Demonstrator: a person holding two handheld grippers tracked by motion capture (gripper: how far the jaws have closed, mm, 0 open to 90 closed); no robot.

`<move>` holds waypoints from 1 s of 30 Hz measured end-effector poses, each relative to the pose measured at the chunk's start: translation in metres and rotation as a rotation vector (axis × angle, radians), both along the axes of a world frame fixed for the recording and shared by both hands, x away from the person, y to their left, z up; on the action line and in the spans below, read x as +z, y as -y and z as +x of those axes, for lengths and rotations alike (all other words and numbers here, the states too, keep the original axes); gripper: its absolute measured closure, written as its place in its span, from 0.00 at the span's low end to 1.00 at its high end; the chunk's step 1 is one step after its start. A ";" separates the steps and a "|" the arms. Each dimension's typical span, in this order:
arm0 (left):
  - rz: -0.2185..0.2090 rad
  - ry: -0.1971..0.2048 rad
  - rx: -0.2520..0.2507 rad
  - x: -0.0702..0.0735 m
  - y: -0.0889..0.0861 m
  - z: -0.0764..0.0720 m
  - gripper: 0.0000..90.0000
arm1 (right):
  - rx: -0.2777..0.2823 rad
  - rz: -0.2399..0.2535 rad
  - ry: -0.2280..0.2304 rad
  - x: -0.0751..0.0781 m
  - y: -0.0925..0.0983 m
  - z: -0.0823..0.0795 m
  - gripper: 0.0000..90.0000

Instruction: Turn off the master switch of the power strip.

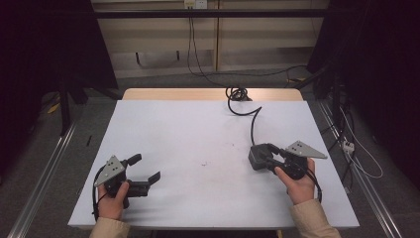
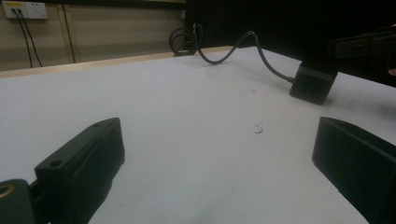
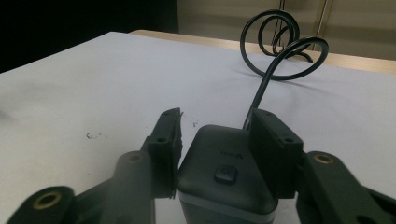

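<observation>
While the right gripper (image 3: 212,135) straddles a dark, rounded box (image 3: 226,175) with a coiled cable (image 3: 275,44), its jaws stand beside it, pressing unclear. At lower left, the left gripper (image 1: 146,168) gapes empty.

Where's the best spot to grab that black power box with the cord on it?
Take the black power box across its two flat side walls, near the middle, approaching from the end opposite the cord. The right gripper already straddles it that way, so its jaws clear both the cord and the top button.
</observation>
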State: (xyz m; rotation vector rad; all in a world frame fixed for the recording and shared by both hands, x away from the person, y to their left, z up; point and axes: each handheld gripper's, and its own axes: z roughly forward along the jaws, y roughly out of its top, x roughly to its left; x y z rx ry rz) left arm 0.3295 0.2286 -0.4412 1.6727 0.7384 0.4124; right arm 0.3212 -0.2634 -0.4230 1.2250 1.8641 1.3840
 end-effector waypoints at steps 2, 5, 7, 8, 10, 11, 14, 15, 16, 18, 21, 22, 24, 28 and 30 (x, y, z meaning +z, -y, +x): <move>-0.002 0.000 0.004 0.000 -0.001 0.000 0.02 | -0.006 0.005 0.001 0.001 -0.001 0.000 0.53; -0.006 0.001 0.004 0.000 -0.001 0.000 0.02 | -0.003 0.015 -0.001 0.002 -0.001 0.000 0.47; -0.002 -0.001 0.003 0.000 -0.001 0.000 0.02 | 0.004 0.017 -0.004 0.001 -0.002 0.000 0.43; -0.003 0.000 0.003 0.000 0.000 0.000 0.02 | 0.005 0.017 -0.005 0.001 -0.003 0.000 0.41; 0.000 0.000 -0.001 0.000 0.000 0.000 0.02 | 0.014 0.022 -0.010 0.001 -0.003 0.000 0.39; -0.001 0.000 0.000 0.000 0.000 0.000 0.02 | 0.017 0.021 -0.011 0.001 -0.003 0.000 0.37; -0.003 -0.001 0.004 0.000 0.000 0.000 0.02 | 0.023 0.020 -0.014 0.000 -0.004 0.000 0.33; -0.004 -0.002 0.003 0.000 0.000 0.000 0.02 | 0.026 0.023 -0.015 0.000 -0.005 -0.001 0.32; -0.003 -0.001 0.003 0.000 0.000 0.000 0.02 | 0.030 0.022 -0.015 0.000 -0.005 -0.001 0.31; -0.006 0.000 0.003 0.000 0.000 0.000 0.02 | 0.039 0.018 -0.014 0.000 -0.005 -0.001 0.29; -0.006 -0.002 0.003 -0.001 -0.001 0.000 0.02 | 0.051 0.015 -0.017 0.000 -0.006 -0.003 0.27; -0.002 -0.004 0.004 -0.001 -0.001 0.000 0.02 | 0.054 0.010 -0.014 0.000 -0.006 -0.004 0.26; -0.004 -0.004 0.006 -0.001 -0.001 0.000 0.02 | 0.056 0.008 -0.011 0.000 -0.006 -0.006 0.25; -0.008 -0.002 0.005 -0.001 -0.001 0.000 0.02 | 0.059 0.011 -0.009 0.000 -0.004 -0.008 0.22; -0.007 -0.003 0.005 -0.001 -0.001 0.000 0.02 | 0.065 0.009 -0.010 -0.001 -0.003 -0.010 0.22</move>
